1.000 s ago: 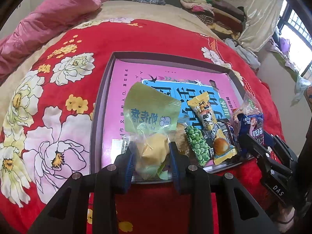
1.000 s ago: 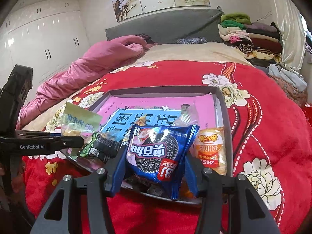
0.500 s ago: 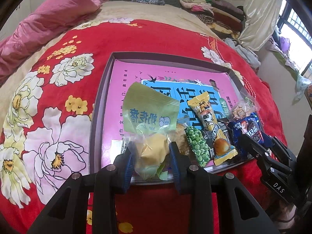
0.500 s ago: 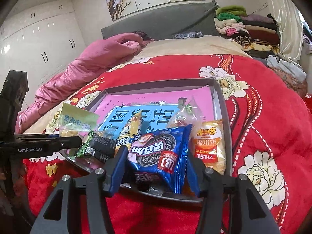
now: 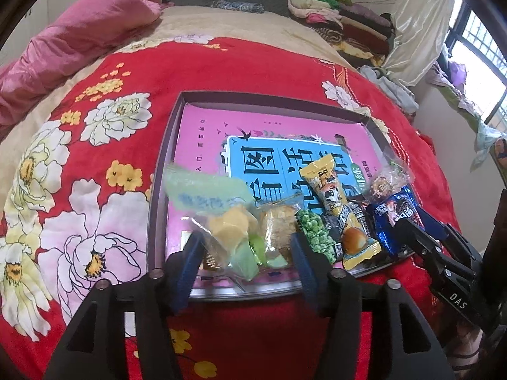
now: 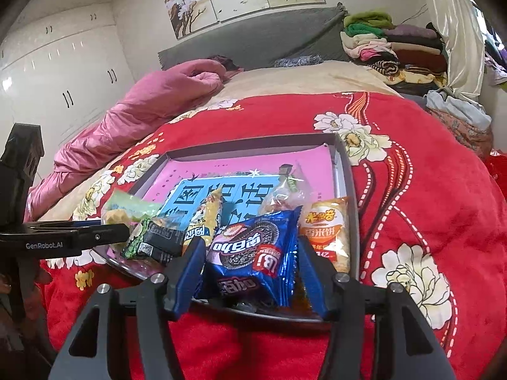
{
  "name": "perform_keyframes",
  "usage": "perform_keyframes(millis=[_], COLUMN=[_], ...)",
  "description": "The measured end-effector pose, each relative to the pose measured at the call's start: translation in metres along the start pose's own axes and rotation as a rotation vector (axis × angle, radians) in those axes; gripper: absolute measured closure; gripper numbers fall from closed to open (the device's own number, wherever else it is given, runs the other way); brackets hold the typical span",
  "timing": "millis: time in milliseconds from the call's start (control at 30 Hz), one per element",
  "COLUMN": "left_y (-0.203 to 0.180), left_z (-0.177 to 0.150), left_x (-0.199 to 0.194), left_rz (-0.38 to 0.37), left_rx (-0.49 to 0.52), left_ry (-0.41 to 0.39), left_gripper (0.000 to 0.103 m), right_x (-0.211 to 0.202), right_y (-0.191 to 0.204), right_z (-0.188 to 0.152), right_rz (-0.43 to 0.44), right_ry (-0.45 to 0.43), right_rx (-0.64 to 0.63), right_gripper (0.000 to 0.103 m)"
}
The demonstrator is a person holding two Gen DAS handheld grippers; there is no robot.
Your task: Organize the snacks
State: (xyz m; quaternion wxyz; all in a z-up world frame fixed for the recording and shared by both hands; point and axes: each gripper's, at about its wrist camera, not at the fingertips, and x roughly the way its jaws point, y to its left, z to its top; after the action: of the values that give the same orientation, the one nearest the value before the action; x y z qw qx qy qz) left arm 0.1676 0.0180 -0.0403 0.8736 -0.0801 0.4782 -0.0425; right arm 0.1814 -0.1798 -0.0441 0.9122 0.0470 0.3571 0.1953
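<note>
A shallow grey tray (image 5: 164, 164) with a pink book inside lies on the red flowered bedspread. Several snack packets lie along its near edge. My left gripper (image 5: 245, 250) is open around a green-topped clear bag of yellow snacks (image 5: 228, 221), which lies in the tray and looks blurred. My right gripper (image 6: 250, 264) is open around a blue cookie packet (image 6: 253, 250) resting at the tray's (image 6: 343, 164) near edge. Green peas (image 5: 313, 237), a yellow packet (image 5: 332, 196) and an orange rice-cracker packet (image 6: 326, 231) lie beside them.
A pink quilt (image 5: 79, 31) lies at the bed's far left. Folded clothes (image 6: 396, 47) are stacked at the far right by the headboard. White wardrobes (image 6: 63, 72) stand at the left. A window (image 5: 475, 47) is at the right.
Both grippers have opened wider. The green-topped bag has dropped from upright toward the tray. The blue cookie packet has come down to the tray's near edge.
</note>
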Motion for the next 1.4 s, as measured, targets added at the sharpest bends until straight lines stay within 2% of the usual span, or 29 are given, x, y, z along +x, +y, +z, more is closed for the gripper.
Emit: perform_keyframes(millis=[233, 333, 500, 700, 867, 1033, 1200, 1400], left_y=[0.000, -0.001, -0.003, -0.009, -0.019, -0.026, -0.028, -0.026], left_z=[-0.002, -0.004, -0.014, -0.043, -0.074, -0.096, -0.105, -0.106], left_x=[-0.015, -0.028, -0.048, -0.064, -0.072, -0.065, -0.066, -0.072], left_rz=[0.010, 0.032, 0.031, 0.015, 0.069, 0.070, 0.078, 0.081], left_rx=[-0.001, 0.003, -0.002, -0.008, 0.030, 0.046, 0.043, 0.034], left_ry=[-0.036, -0.064, -0.084, -0.050, -0.043, 0.003, 0.008, -0.004], left_gripper=[0.035, 0.029, 0.026, 0.025, 0.025, 0.025, 0.025, 0.025], right_x=[-0.020, -0.034, -0.055, -0.071, -0.074, -0.074, -0.082, -0.090], right_y=[-0.002, 0.002, 0.014, 0.036, 0.054, 0.060, 0.067, 0.067], right_z=[0.005, 0.007, 0.006, -0.006, -0.030, -0.056, -0.066, -0.069], right_rz=[-0.016, -0.031, -0.047, -0.021, -0.148, -0.190, -0.212, -0.206], right_ry=[-0.062, -0.097, -0.117, -0.064, 0.027, 0.110, 0.113, 0.108], right_rx=[0.018, 0.014, 0.011, 0.015, -0.001, -0.002, -0.012, 0.020], right_gripper=[0.042, 0.038, 0.030, 0.021, 0.021, 0.018, 0.012, 0.011])
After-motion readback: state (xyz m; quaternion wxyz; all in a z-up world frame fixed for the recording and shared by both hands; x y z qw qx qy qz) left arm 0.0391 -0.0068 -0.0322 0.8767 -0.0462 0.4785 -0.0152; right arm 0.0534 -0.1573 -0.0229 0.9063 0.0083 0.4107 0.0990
